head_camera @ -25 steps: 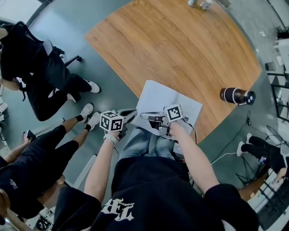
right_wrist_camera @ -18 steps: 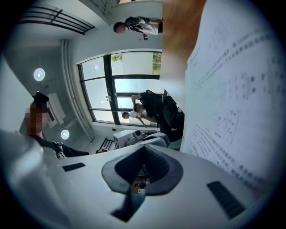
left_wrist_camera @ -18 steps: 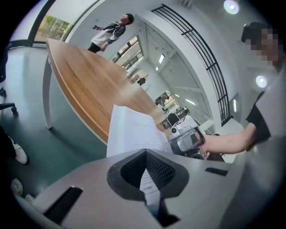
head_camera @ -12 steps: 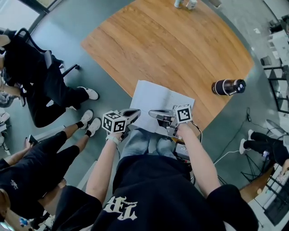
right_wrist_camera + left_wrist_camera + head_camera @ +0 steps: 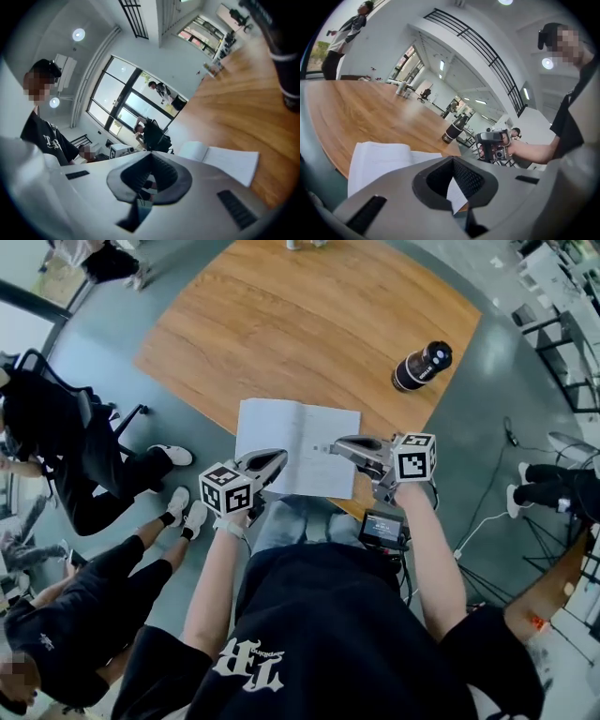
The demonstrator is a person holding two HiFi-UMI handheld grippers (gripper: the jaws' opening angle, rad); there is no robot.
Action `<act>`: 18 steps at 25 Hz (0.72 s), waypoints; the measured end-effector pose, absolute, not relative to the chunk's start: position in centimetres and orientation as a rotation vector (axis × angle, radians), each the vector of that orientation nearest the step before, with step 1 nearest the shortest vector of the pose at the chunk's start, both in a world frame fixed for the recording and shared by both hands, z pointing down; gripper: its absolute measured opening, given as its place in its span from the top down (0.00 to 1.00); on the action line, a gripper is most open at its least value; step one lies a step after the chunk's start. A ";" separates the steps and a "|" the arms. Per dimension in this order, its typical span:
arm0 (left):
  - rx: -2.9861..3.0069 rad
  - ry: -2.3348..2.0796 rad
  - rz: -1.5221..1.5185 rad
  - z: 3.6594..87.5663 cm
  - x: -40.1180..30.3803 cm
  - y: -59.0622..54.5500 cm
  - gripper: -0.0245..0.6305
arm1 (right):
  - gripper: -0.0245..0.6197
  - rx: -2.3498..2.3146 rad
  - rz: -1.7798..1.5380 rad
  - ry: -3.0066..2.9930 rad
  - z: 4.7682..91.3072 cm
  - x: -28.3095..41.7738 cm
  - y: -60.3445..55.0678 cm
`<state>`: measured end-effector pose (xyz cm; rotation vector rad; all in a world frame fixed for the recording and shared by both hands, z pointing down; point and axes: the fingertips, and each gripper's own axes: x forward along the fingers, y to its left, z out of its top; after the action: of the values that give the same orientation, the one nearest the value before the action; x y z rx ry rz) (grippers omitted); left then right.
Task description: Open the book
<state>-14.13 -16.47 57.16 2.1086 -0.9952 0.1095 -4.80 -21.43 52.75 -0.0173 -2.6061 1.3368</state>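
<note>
Overhead, from the head view, the book point(image 5: 298, 444) lies open, pages up, at the near edge of the wooden table point(image 5: 281, 324). The left gripper point(image 5: 281, 457) and the right gripper point(image 5: 337, 442) hang over that edge, tips turned towards each other above the book's near part, with a gap between them. A dark bottle point(image 5: 422, 365) stands close to the table's right edge, well apart from the book.

From the left gripper view, the jaws are pressed together with nothing between them. Beyond them lie the open book point(image 5: 379, 159), the bottle point(image 5: 453, 130) and the right gripper point(image 5: 492, 143).

From the right gripper view, this pair is also together and empty, and the book point(image 5: 220, 159) lies past it at the table's edge.
</note>
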 end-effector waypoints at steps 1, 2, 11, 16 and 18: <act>2.130 -0.985 0.112 56.4 -13.0 -16.7 0.95 | 0.98 0.021 1.309 -2.630 52.1 -3.3 -21.8; 2.149 -0.973 0.116 55.8 -11.9 -16.8 0.95 | 0.98 0.060 1.285 -2.651 51.5 -1.9 -22.1; 2.265 -0.888 0.166 52.8 -3.8 -16.4 0.95 | 0.98 0.350 1.091 -2.762 48.7 9.2 -22.2; 2.277 -0.885 0.179 52.4 -0.5 -15.0 0.95 | 0.98 0.444 1.014 -2.770 48.9 13.3 -21.2; 2.276 -0.893 0.184 52.4 0.4 -14.2 0.95 | 0.98 0.457 0.989 -2.765 49.2 14.4 -20.5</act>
<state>0.45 -14.17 52.38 2.2761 -0.8926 0.1838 14.40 -20.46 49.15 0.4573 -2.7654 0.9887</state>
